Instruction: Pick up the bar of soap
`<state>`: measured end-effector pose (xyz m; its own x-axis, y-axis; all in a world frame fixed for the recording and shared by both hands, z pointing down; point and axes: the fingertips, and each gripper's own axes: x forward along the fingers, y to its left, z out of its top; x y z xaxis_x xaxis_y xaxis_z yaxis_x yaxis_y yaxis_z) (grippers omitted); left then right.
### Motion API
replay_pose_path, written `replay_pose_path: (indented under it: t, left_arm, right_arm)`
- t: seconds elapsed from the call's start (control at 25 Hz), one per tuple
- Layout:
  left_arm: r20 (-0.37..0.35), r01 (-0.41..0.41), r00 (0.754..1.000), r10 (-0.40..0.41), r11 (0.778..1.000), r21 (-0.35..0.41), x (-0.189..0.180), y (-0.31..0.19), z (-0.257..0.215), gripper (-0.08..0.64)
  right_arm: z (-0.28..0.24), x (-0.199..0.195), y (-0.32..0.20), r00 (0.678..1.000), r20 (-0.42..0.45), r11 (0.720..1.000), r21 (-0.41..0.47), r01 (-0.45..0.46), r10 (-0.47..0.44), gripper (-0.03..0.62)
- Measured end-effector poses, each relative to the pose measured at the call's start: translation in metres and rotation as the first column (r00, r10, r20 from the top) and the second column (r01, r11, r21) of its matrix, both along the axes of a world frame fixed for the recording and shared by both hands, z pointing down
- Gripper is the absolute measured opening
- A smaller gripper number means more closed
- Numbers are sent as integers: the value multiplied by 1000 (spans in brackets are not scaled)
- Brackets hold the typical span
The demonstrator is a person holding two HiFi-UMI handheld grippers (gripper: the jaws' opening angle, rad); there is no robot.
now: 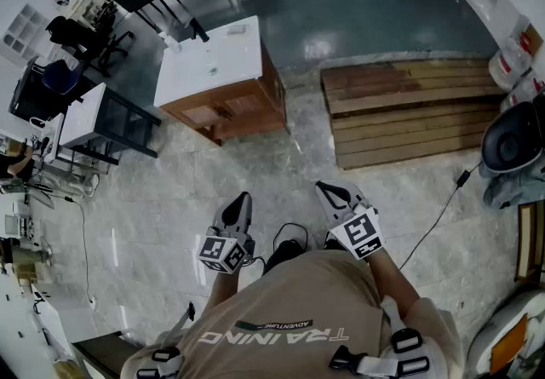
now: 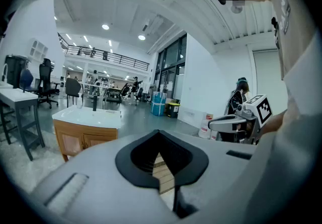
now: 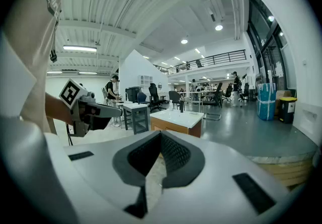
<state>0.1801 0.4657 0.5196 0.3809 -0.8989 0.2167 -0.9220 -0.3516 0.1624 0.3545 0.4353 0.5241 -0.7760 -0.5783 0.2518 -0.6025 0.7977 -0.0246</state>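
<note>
Pale stone floor point(image 1: 281, 164) of a big workshop hall spreads below me in the head view. Far ahead and slightly left stands a wooden cabinet with a white top, the desk point(image 1: 213, 66), with a dark tap point(image 1: 197, 31) at its far edge. I cannot pick out the bar of soap. My guess is that it lies on that top, where a small pale shape sits near the tap. My left tongs point(image 1: 241, 201) and right tongs point(image 1: 332, 194) are low before my chest, side by side but apart. Both are pressed together and carry nothing, well short of the desk. I judge I hold them tucked in for the walk up. Open floor lies between me and the desk. A wooden platform point(image 1: 409, 109) borders the far right, and a cable point(image 1: 438, 215) trails on the near right.

Left gripper view: the tips are closed with nothing between them, and only platform boards show through the pad hollow. The desk sits far left.

Right gripper view: the tips are closed and empty. The desk is far ahead, one corner toward me. A dark-legged side table point(image 3: 132, 113) stands to its left, so the front or right looks like the clearer approach.
</note>
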Motion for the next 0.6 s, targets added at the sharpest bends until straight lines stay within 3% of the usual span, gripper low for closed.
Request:
replay_pose_path:
  t: [0.2,0.4,0.6]
  left_arm:
    - [-1,-13,1000,13,999,-35,10,5,12,-8]
    - [-16,22,1000,-23,998,-56,6,1,15,-8]
    - [-20,30,999,-31,997,-71,5,-3,18,-8]
  right_arm:
    - [-1,-1,-10,1000,-1,999,13,31,-31,3]
    - [5,1,-22,999,38,999,-33,34,-33,3]
    - [12,0,-24,998,14,998,-29,55,-55,4]
